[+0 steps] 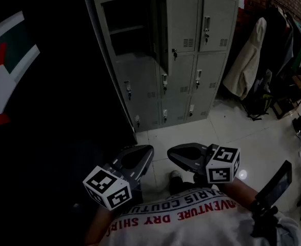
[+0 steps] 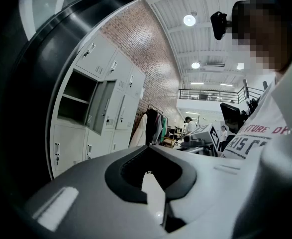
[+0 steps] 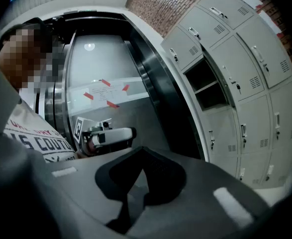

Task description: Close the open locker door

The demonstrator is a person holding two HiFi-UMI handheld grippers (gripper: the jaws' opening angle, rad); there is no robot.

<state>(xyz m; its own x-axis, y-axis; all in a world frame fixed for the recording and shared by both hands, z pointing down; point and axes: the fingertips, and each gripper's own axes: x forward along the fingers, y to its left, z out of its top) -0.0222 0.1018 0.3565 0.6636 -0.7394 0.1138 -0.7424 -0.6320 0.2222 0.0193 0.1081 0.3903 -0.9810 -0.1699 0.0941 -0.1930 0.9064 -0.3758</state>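
A grey bank of lockers (image 1: 186,60) stands ahead of me. Its upper left compartment (image 1: 129,29) is open, and its door (image 1: 160,32) swings out towards me. The door (image 2: 102,106) also shows in the left gripper view, and the open compartment (image 3: 205,83) in the right gripper view. My left gripper (image 1: 147,151) and right gripper (image 1: 172,152) hang low by the person's chest, side by side and well short of the lockers. Both have their jaws shut with nothing between them, as seen on the left gripper (image 2: 148,148) and the right gripper (image 3: 142,151).
A big dark curved panel (image 1: 47,111) fills the left, right beside the lockers. Coats on a rack (image 1: 250,55) and bags (image 1: 258,104) stand at the right. White tiled floor (image 1: 232,132) lies between me and the lockers. A dark flat device (image 1: 276,183) sticks out at lower right.
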